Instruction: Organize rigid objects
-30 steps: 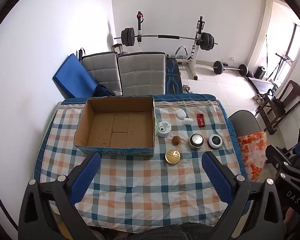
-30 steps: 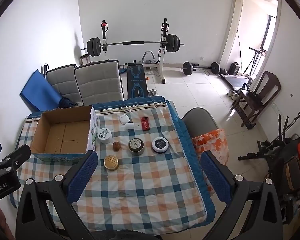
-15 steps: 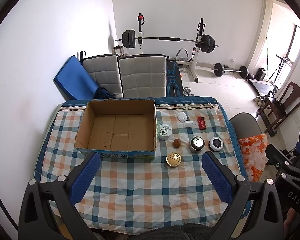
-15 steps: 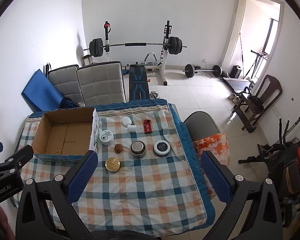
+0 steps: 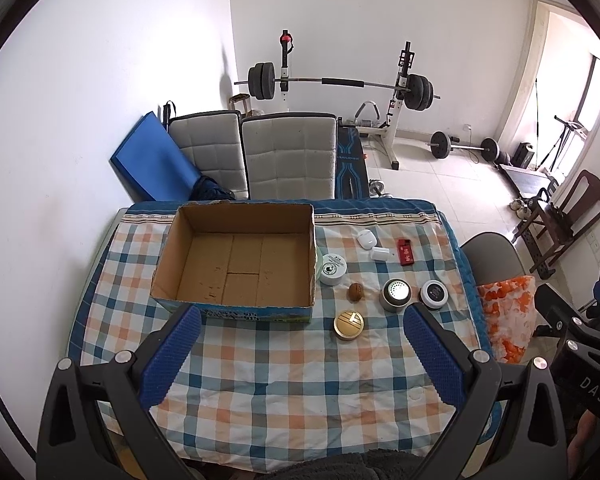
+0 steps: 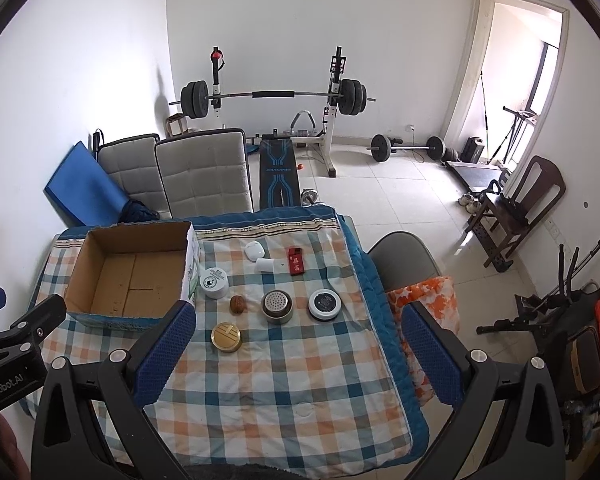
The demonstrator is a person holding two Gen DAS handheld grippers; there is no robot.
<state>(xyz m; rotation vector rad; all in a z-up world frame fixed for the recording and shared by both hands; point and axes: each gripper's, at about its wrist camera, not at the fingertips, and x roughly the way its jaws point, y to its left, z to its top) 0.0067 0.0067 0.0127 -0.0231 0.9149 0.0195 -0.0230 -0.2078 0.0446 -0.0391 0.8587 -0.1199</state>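
Observation:
An empty open cardboard box (image 5: 236, 264) (image 6: 128, 276) stands on the left of a checked tablecloth (image 5: 284, 376). To its right lie small objects: a white jar (image 5: 333, 269) (image 6: 214, 282), a walnut (image 5: 356, 292) (image 6: 237, 304), a gold tin (image 5: 348, 324) (image 6: 226, 337), a silver perforated tin (image 5: 396, 295) (image 6: 276, 307), a black-and-white round tin (image 5: 433, 295) (image 6: 323, 305), two white cases (image 5: 366, 239) (image 6: 254, 251) and a red item (image 5: 405, 251) (image 6: 295, 260). My left gripper (image 5: 300, 356) and right gripper (image 6: 296, 356) are both open and empty, high above the table's near side.
Two grey padded chairs (image 5: 288, 156) and a blue mat (image 5: 152, 160) stand behind the table. A grey chair with an orange bag (image 6: 424, 304) stands at its right. A barbell rack (image 6: 272, 100) and weights are on the floor beyond.
Both grippers have risen and pulled back a little, so the table looks lower and farther in both views. Nothing on the table has moved.

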